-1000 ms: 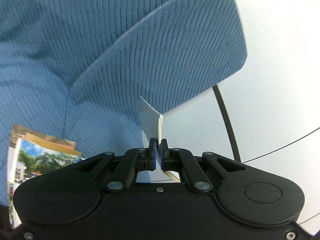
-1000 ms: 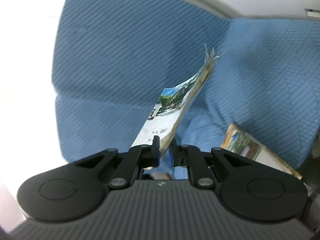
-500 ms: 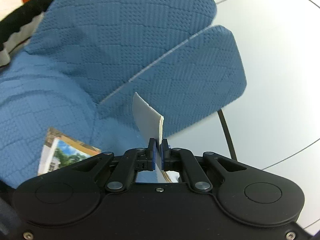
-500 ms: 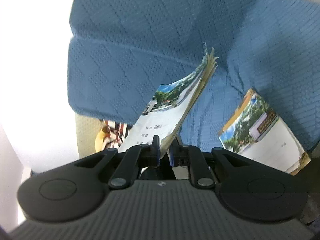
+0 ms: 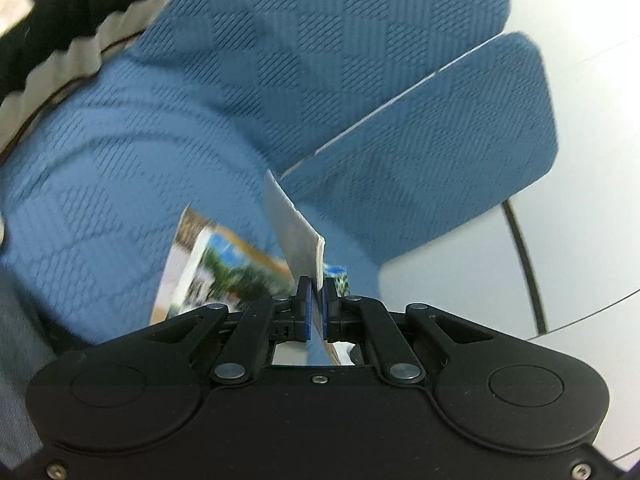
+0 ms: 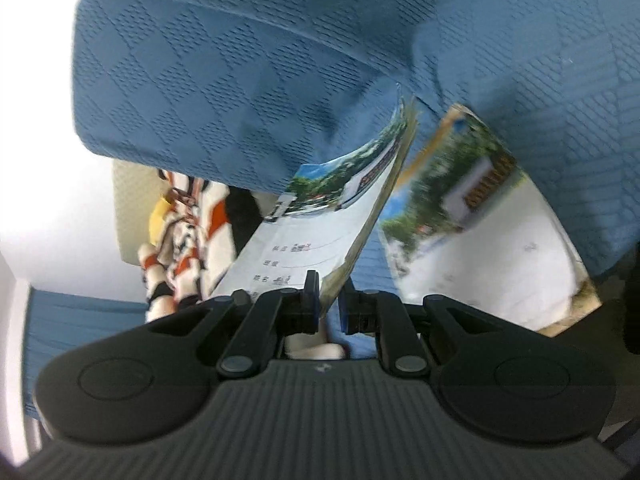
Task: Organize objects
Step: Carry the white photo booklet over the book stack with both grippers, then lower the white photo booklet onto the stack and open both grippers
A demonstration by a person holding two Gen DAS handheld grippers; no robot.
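My left gripper is shut on a thin booklet seen edge-on, its grey back cover facing left. Below and left of it a notebook with a tree-and-building photo cover lies flat on the blue sofa seat. My right gripper is shut on a similar photo-cover notebook that sticks up and away, its pages fanned at the far end. To its right, the flat notebook rests on the blue seat.
Blue textured sofa cushions fill both views. A pale tiled floor with a dark cable lies to the right in the left wrist view. A white, orange and black patterned item sits lower left beyond the cushion edge.
Both grippers have come down and closer to the sofa seat, each still holding its booklet. The flat notebook looms larger in both views, and the patterned item has come into sight.
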